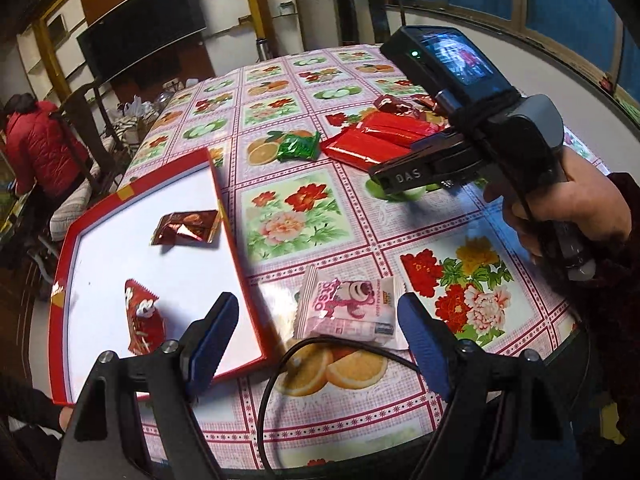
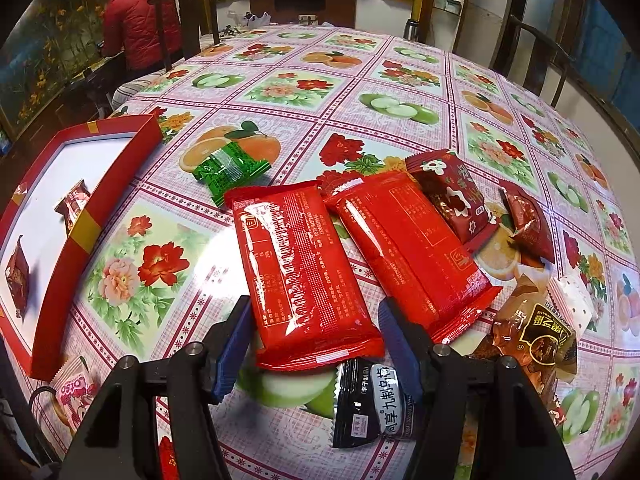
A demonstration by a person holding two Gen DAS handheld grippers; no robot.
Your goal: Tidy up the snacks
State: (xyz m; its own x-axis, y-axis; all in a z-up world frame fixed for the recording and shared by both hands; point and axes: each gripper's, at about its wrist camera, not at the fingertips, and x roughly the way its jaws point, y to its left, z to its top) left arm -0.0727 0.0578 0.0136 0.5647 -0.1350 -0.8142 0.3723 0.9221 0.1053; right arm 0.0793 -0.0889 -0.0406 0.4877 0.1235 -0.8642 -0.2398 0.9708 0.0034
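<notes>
A red tray holding two snacks lay at left; the wide-open left gripper faced a pink packet just ahead, while the right gripper, also wide, straddled a long red packet running lengthwise away.

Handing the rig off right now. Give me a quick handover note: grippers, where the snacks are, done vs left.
Left gripper: open, empty, just above the pink snack packet, beside the red tray.
Right gripper: open, empty, jaws either side of the near red packet.
Done: two small red-brown snacks in the tray.
Left on the table: pink packet, two long red packets, green packet, black packet, two dark red ones, brown one.
</notes>
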